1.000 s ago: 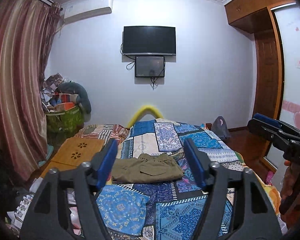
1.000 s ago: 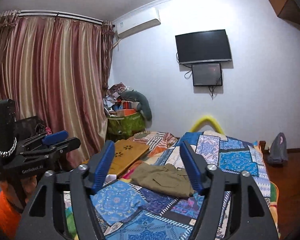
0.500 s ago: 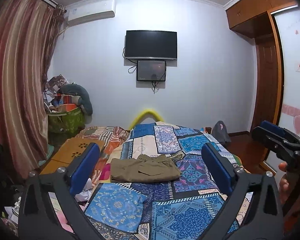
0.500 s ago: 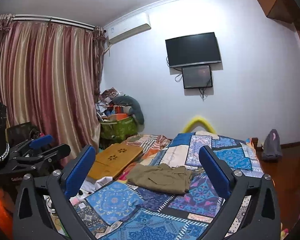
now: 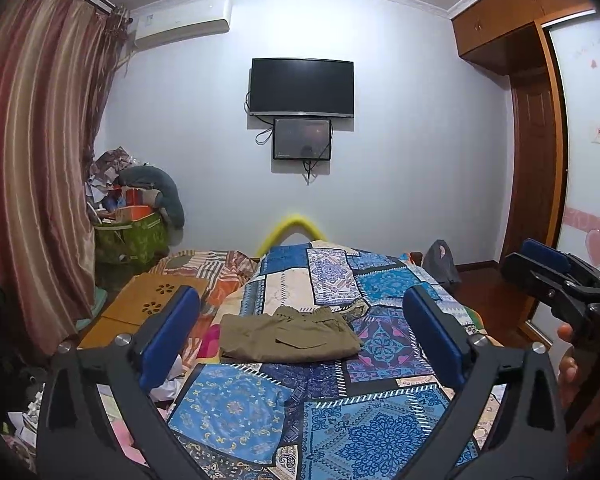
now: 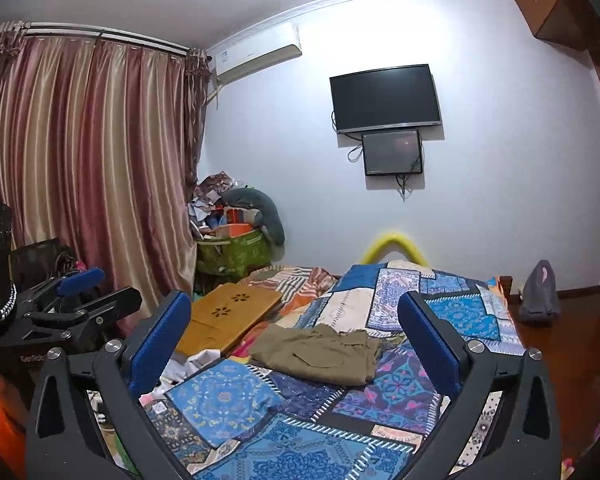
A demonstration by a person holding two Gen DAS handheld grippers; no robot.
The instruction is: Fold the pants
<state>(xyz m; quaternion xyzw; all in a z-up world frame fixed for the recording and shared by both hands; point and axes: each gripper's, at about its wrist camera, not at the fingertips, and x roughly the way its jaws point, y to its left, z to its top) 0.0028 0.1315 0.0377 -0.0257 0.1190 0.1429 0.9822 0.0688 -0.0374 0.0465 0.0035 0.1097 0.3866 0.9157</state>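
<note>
olive pants [image 5: 288,334] folded, ahead of both tongs; left gripper [image 5: 300,334] and right gripper [image 6: 296,340] just spread wide, empty; "genrobot" lettering on left tool.

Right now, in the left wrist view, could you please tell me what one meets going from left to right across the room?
Striped curtain → green bag → wooden lap desk → olive pants → grey bag → wooden door.

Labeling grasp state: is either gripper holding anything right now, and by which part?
Nothing is held. The left gripper and right gripper are both open and empty; the pants lie folded on the bed, untouched.
</note>
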